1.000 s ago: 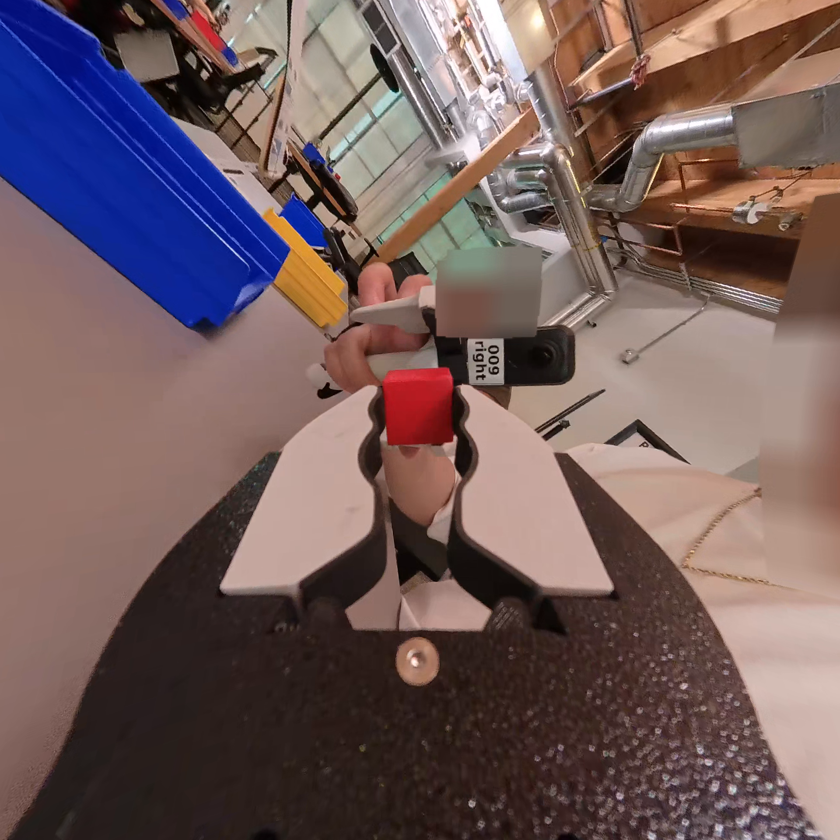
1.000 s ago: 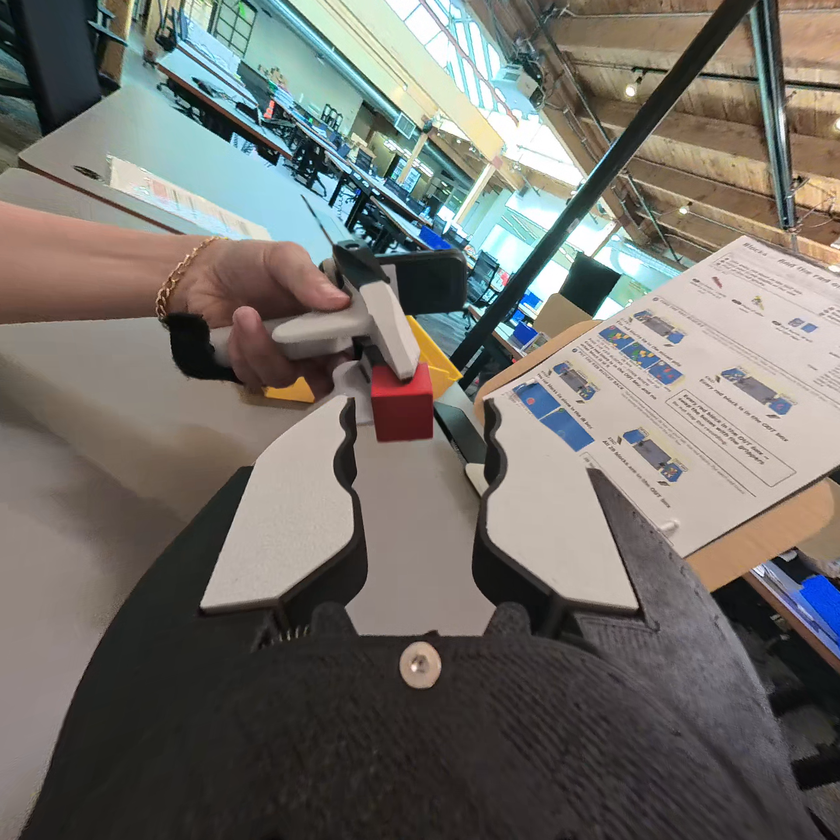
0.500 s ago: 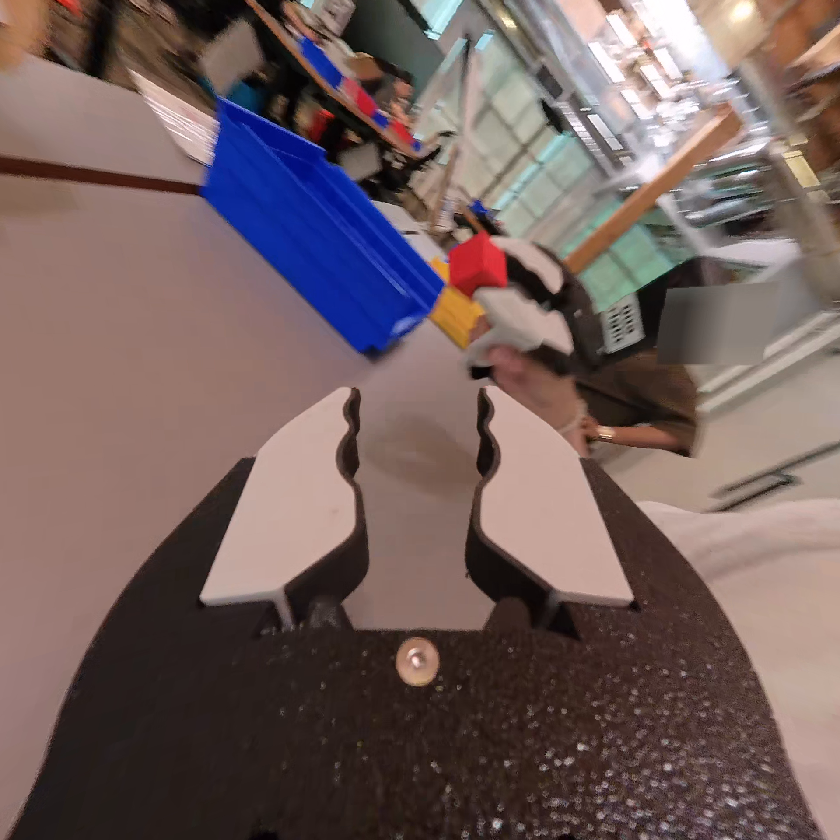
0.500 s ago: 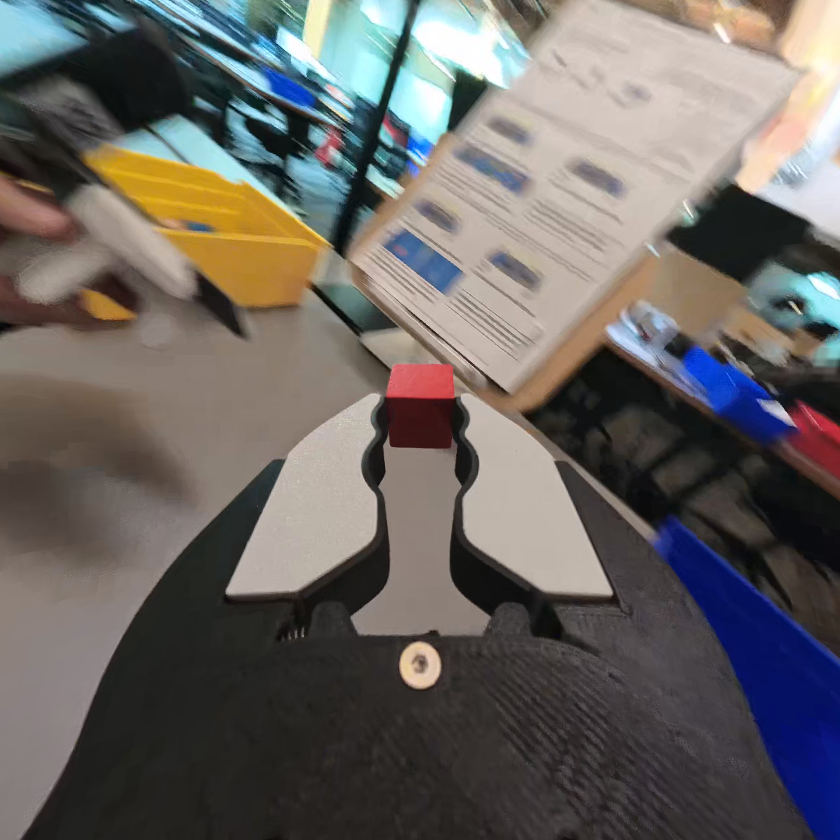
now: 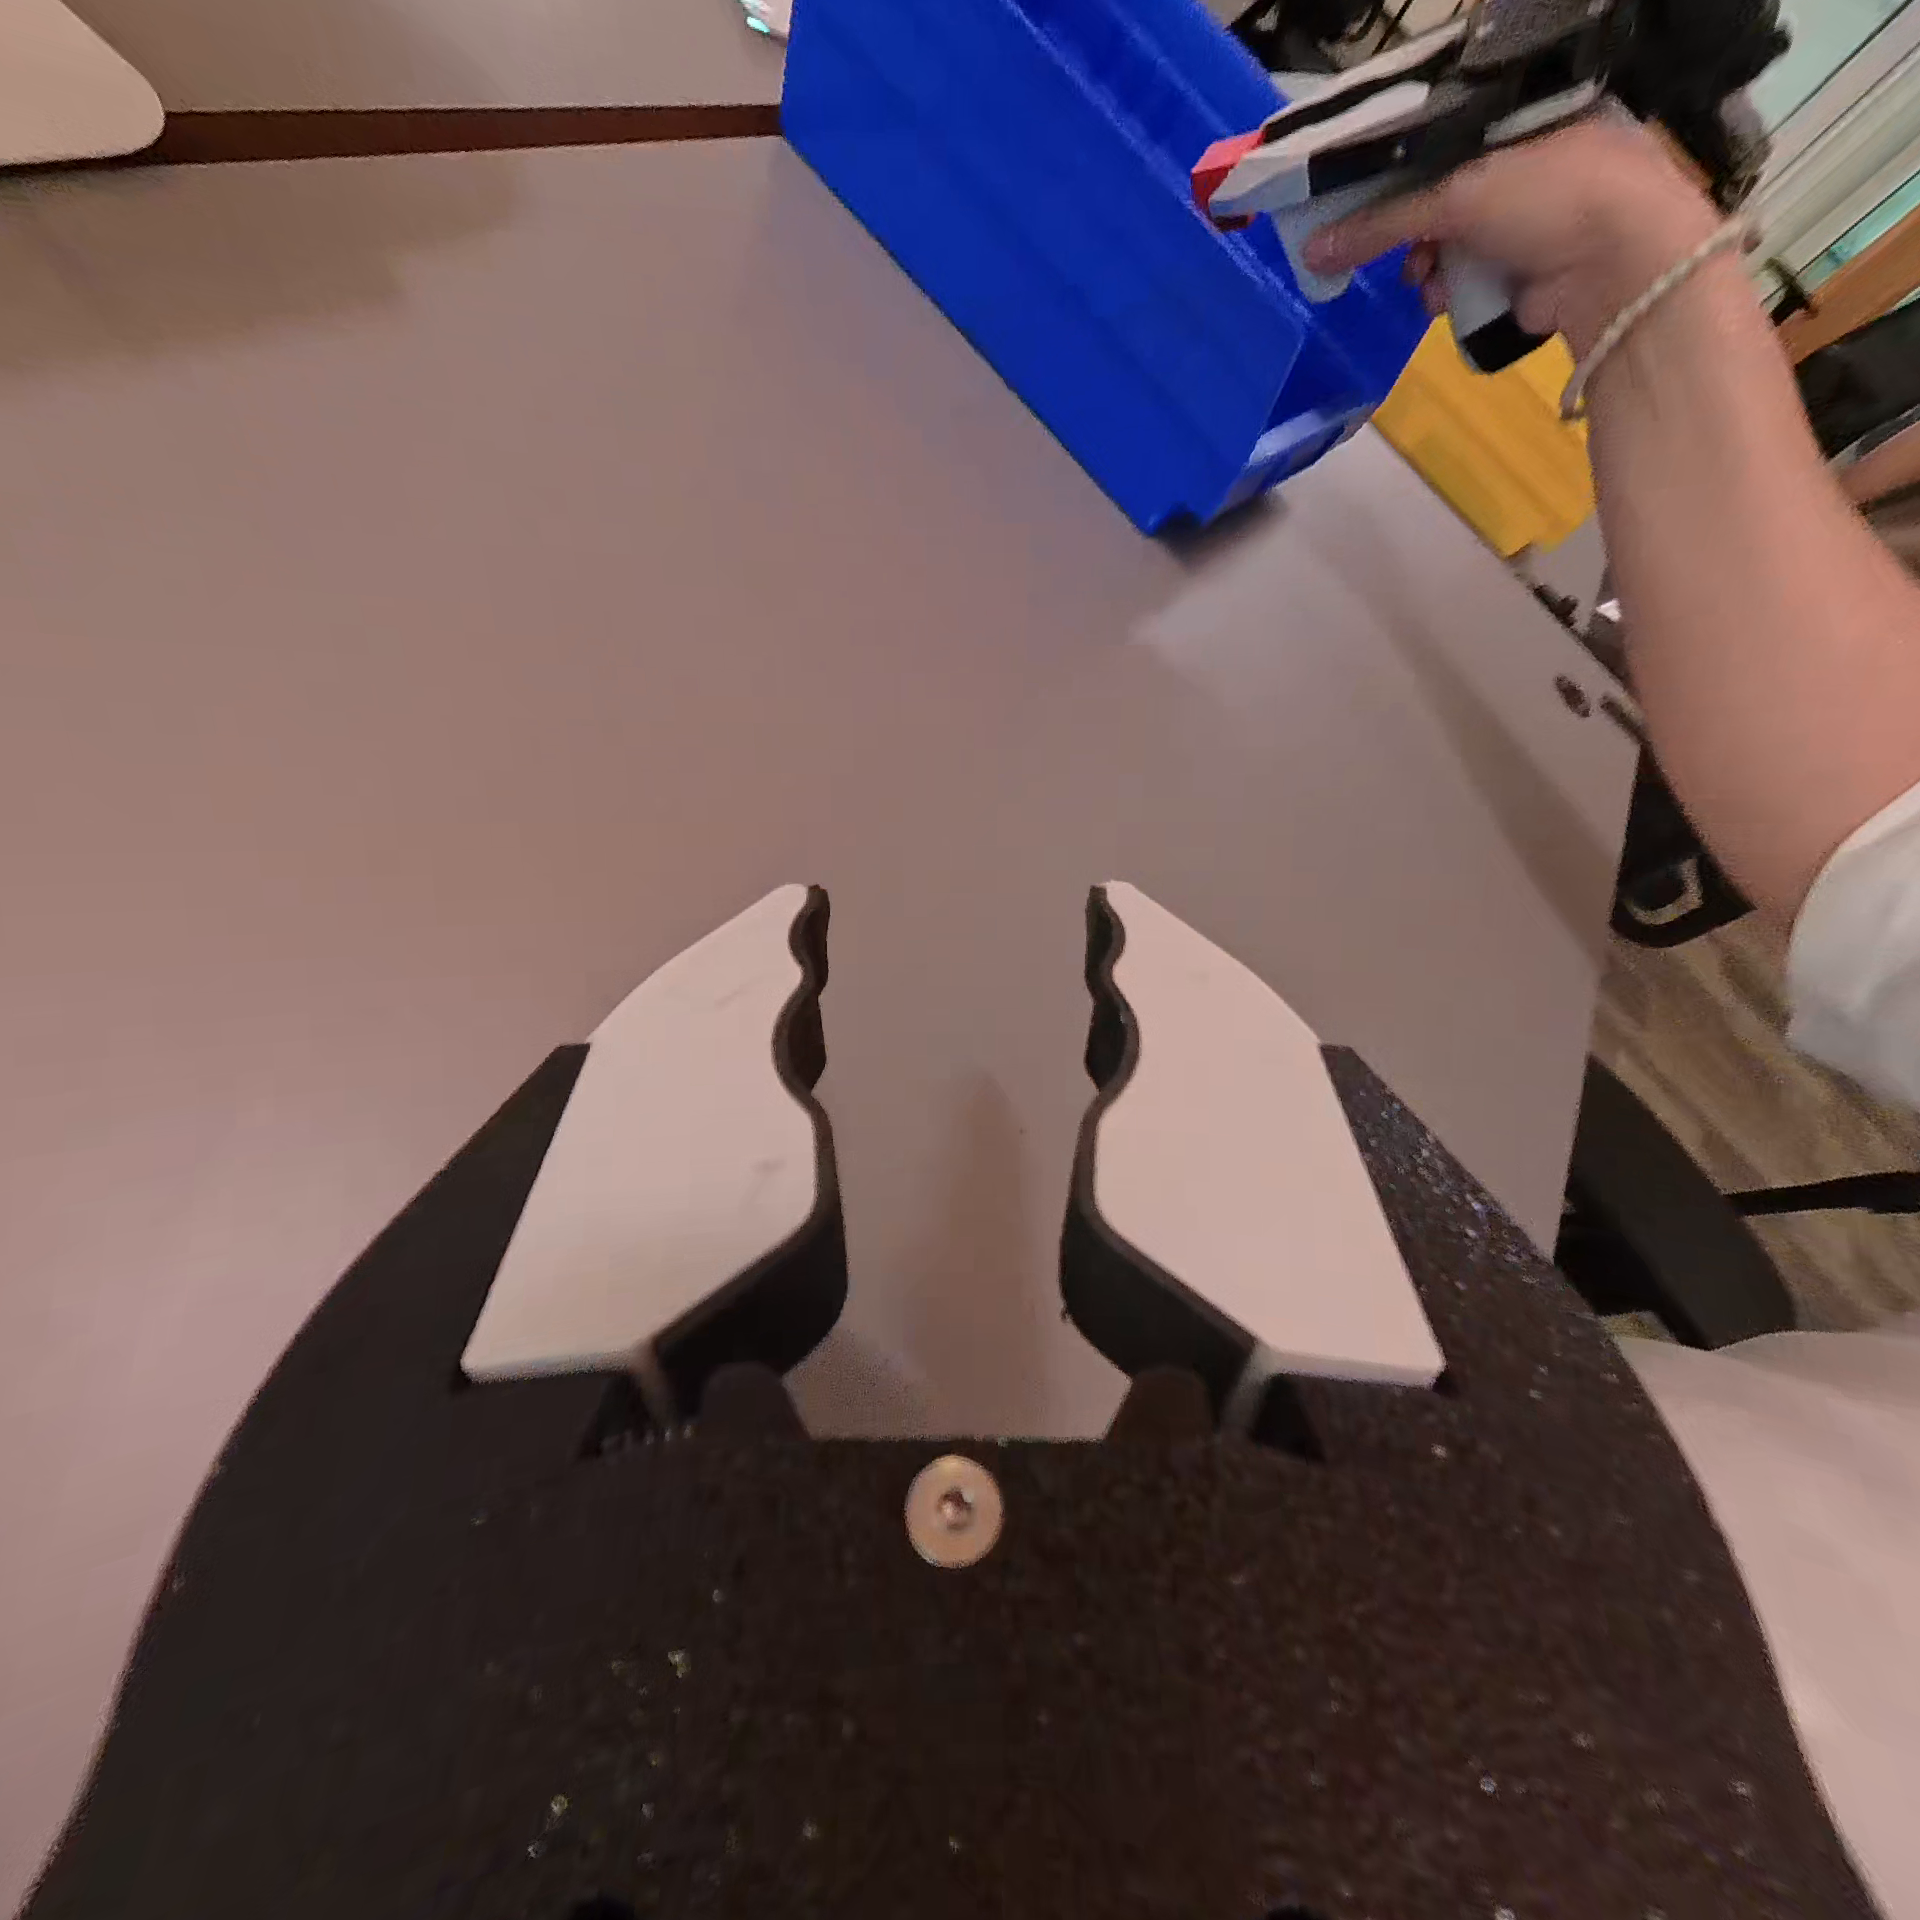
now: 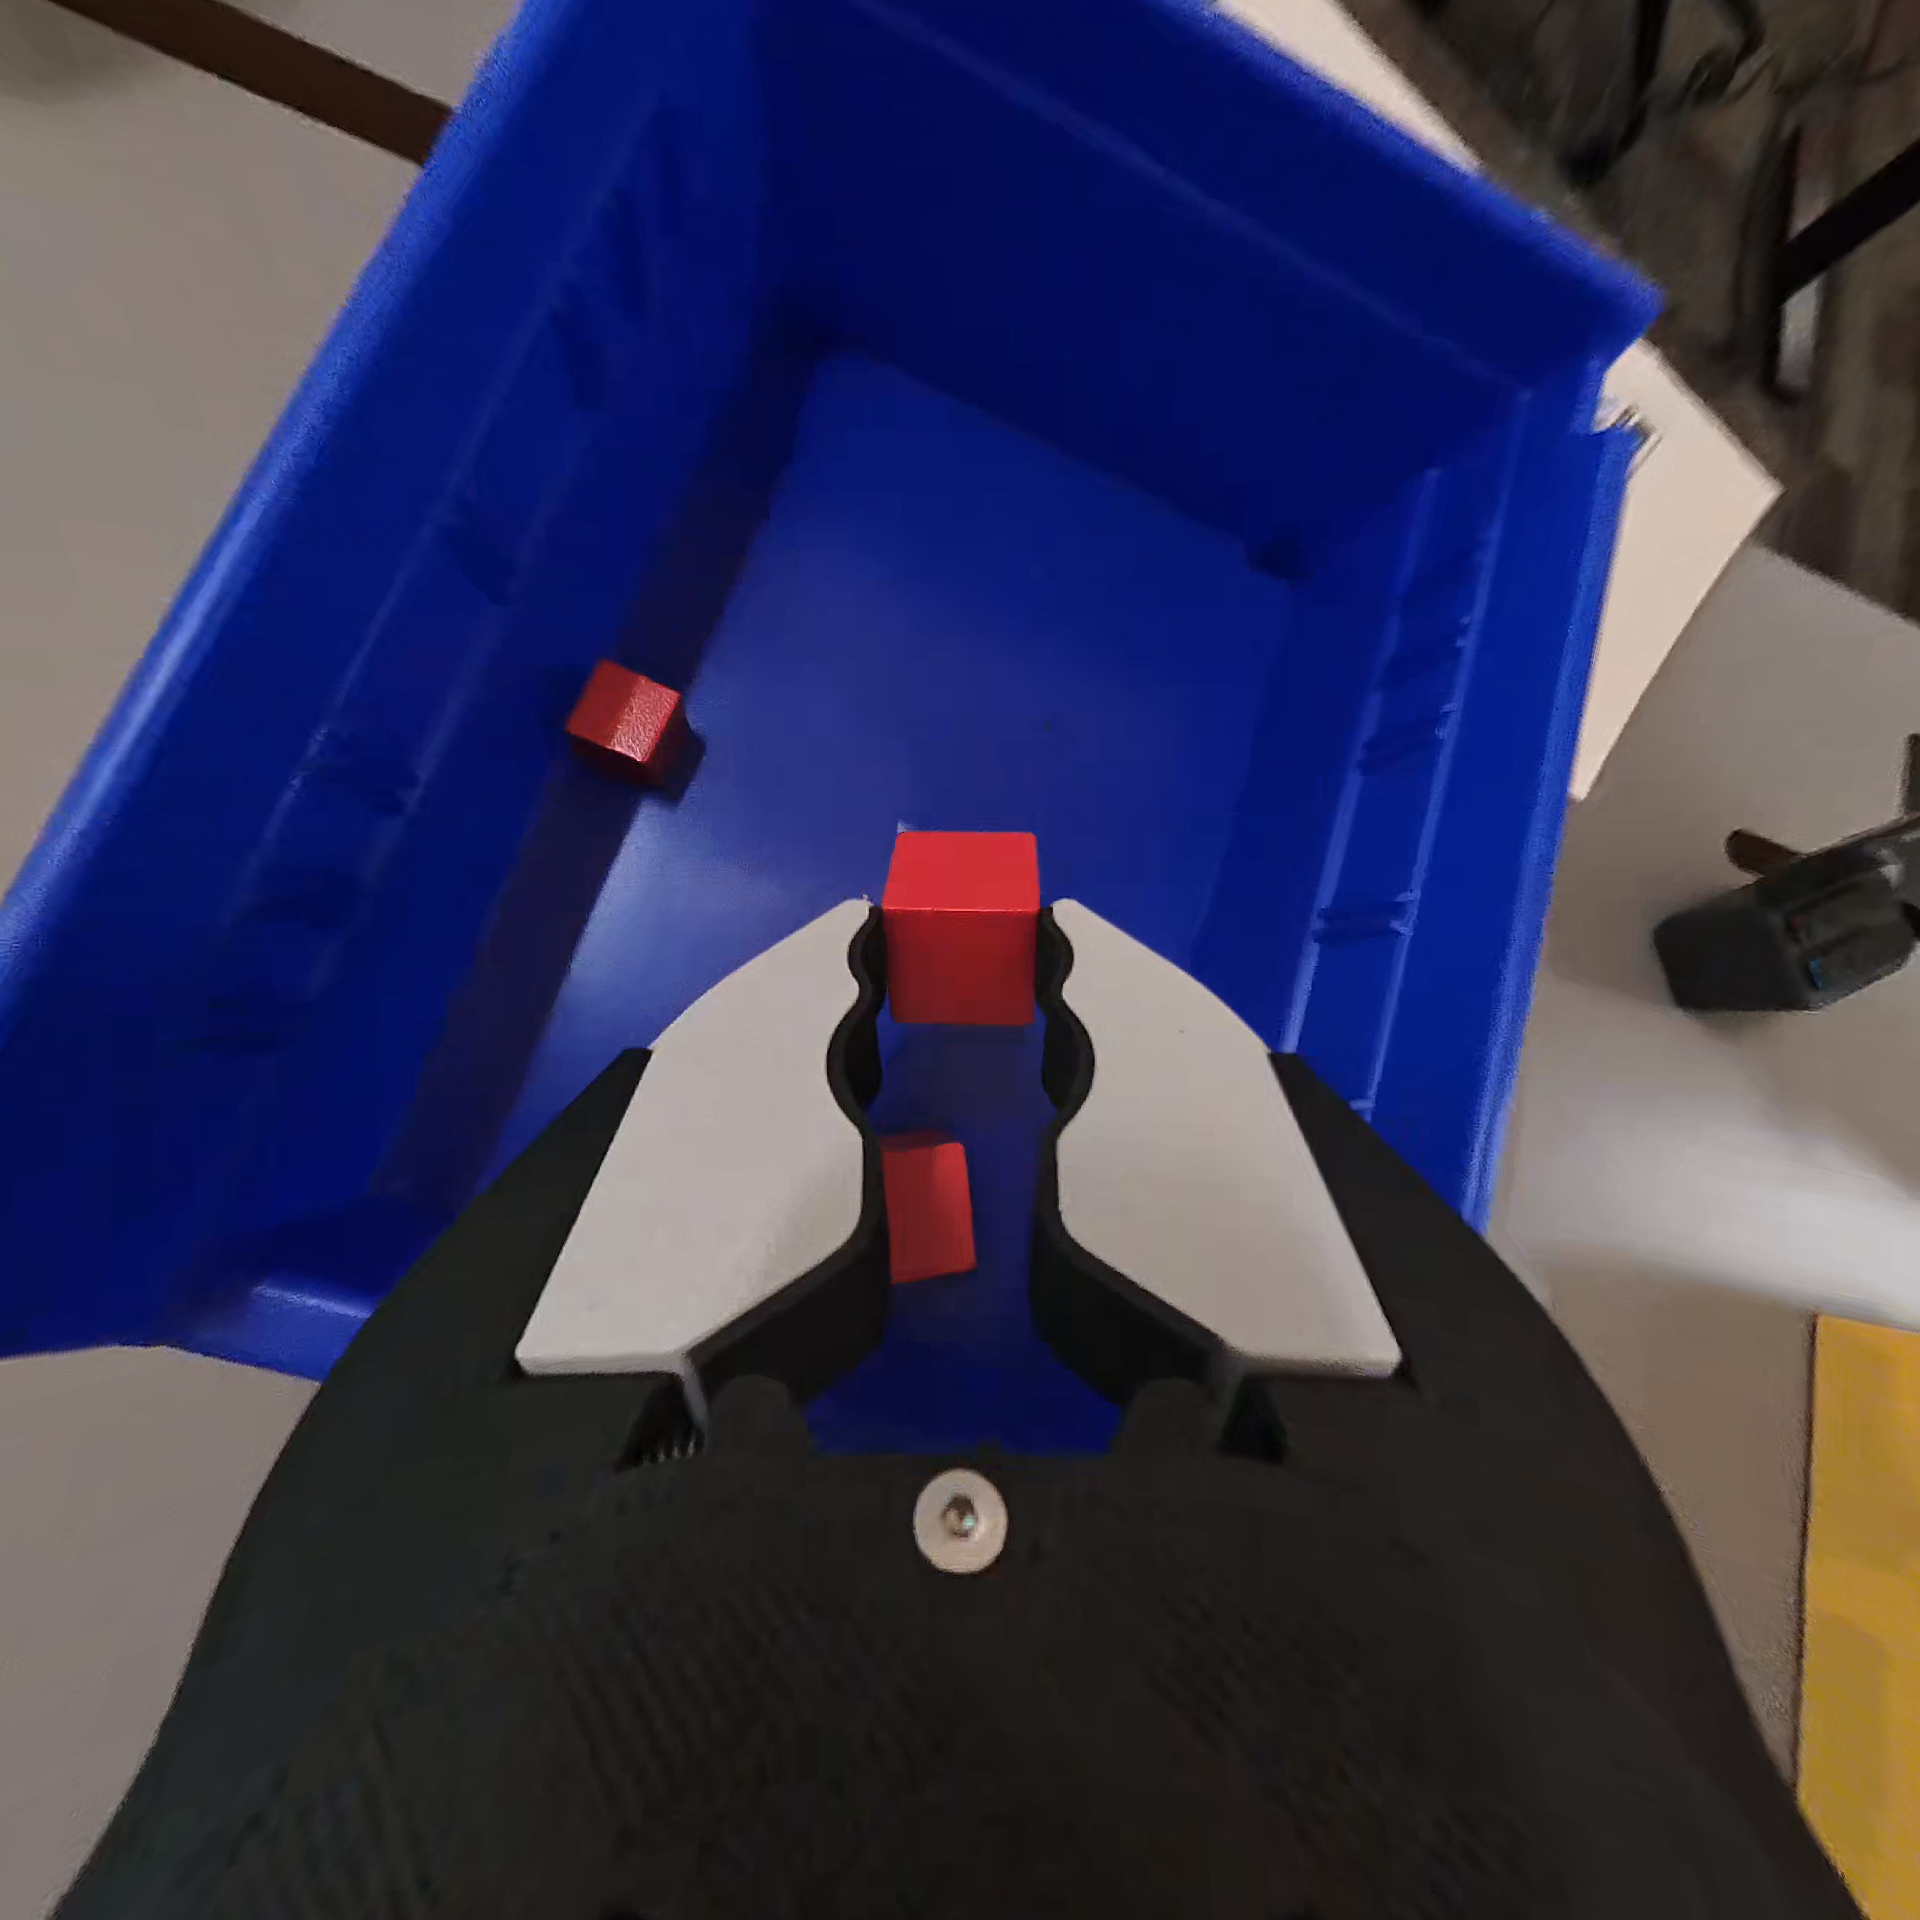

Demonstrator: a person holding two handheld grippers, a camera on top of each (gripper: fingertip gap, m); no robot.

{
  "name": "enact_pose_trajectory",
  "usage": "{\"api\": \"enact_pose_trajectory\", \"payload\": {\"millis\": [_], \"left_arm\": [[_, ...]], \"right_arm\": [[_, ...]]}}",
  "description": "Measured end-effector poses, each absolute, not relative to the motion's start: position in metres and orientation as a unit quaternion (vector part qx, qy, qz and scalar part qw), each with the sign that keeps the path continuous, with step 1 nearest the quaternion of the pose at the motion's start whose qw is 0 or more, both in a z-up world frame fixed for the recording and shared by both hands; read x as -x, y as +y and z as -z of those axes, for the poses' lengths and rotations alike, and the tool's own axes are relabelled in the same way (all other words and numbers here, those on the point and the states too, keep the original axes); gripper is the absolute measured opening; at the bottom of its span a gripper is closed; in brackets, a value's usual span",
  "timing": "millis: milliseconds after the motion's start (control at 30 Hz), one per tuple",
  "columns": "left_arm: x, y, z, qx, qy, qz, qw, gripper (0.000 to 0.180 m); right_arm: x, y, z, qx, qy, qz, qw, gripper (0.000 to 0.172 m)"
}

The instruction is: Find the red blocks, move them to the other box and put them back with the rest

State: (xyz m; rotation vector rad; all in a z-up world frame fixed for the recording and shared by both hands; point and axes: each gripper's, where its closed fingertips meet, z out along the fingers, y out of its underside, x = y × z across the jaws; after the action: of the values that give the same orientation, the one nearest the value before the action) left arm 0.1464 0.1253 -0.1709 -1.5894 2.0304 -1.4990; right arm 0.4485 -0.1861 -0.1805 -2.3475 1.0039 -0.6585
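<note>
My right gripper (image 6: 960, 961) hangs over the open box (image 6: 1455, 727) with a block (image 6: 960, 925) pressed between its fingers (image 6: 727, 1091) — two more blocks lie on the box floor, one (image 6: 627, 720) against the left wall, one (image 6: 928, 1207) below my fingers. The box stands on the worktop (image 5: 520, 623), a second box (image 5: 1486, 447) just behind it. My left gripper (image 5: 956, 909) hovers over bare worktop, fingers apart — well short of both boxes.

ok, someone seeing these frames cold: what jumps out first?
The red block pinched between the right gripper's fingertips, held over the open blue box. Next, two more red blocks already on the box floor: one against the left wall, one below the gripper, seen between its fingers. In the left wrist view, the left gripper is open with nothing in it, over the bare table.
</note>
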Motion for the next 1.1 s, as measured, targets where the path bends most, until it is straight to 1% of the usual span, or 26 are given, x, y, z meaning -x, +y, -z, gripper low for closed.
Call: {"api": "enact_pose_trajectory", "payload": {"millis": [67, 167, 267, 400, 467, 567, 667, 733, 833, 933, 1100], "left_arm": [[-0.143, 0.127, 0.174, 0.529, 0.687, 0.49, 0.088, 0.047], [-0.14, 0.133, 0.18, 0.535, 0.693, 0.474, 0.097, 0.047], [-0.137, 0.139, 0.18, 0.54, 0.692, 0.468, 0.105, 0.047], [-0.135, 0.159, 0.167, 0.546, 0.678, 0.474, 0.129, 0.047], [-0.134, 0.181, 0.153, 0.553, 0.669, 0.47, 0.164, 0.047], [-0.133, 0.234, 0.124, 0.576, 0.64, 0.45, 0.237, 0.045], [-0.133, 0.305, 0.111, 0.618, 0.617, 0.384, 0.3, 0.04], [-0.138, 0.354, 0.116, 0.645, 0.616, 0.32, 0.319, 0.043], [-0.162, 0.41, 0.126, 0.666, 0.613, 0.279, 0.32, 0.046], [-0.192, 0.443, 0.148, 0.664, 0.637, 0.261, 0.294, 0.05], [-0.233, 0.474, 0.196, 0.635, 0.687, 0.211, 0.283, 0.053]], "right_arm": [[-0.451, -0.187, 0.189, 0.867, 0.378, 0.226, 0.234, 0.028], [-0.454, -0.189, 0.183, 0.856, 0.384, 0.251, 0.237, 0.04], [-0.447, -0.183, 0.171, 0.848, 0.379, 0.26, 0.265, 0.044], [-0.422, -0.166, 0.145, 0.84, 0.336, 0.282, 0.319, 0.043], [-0.402, -0.154, 0.132, 0.835, 0.307, 0.291, 0.352, 0.043], [-0.369, -0.136, 0.119, 0.829, 0.264, 0.294, 0.396, 0.042], [-0.338, -0.12, 0.111, 0.819, 0.23, 0.29, 0.438, 0.04], [-0.321, -0.113, 0.109, 0.814, 0.222, 0.284, 0.456, 0.039], [-0.3, -0.104, 0.11, 0.811, 0.213, 0.265, 0.476, 0.039], [-0.286, -0.102, 0.114, 0.813, 0.206, 0.268, 0.473, 0.04], [-0.274, -0.111, 0.13, 0.816, 0.22, 0.262, 0.466, 0.04]]}}
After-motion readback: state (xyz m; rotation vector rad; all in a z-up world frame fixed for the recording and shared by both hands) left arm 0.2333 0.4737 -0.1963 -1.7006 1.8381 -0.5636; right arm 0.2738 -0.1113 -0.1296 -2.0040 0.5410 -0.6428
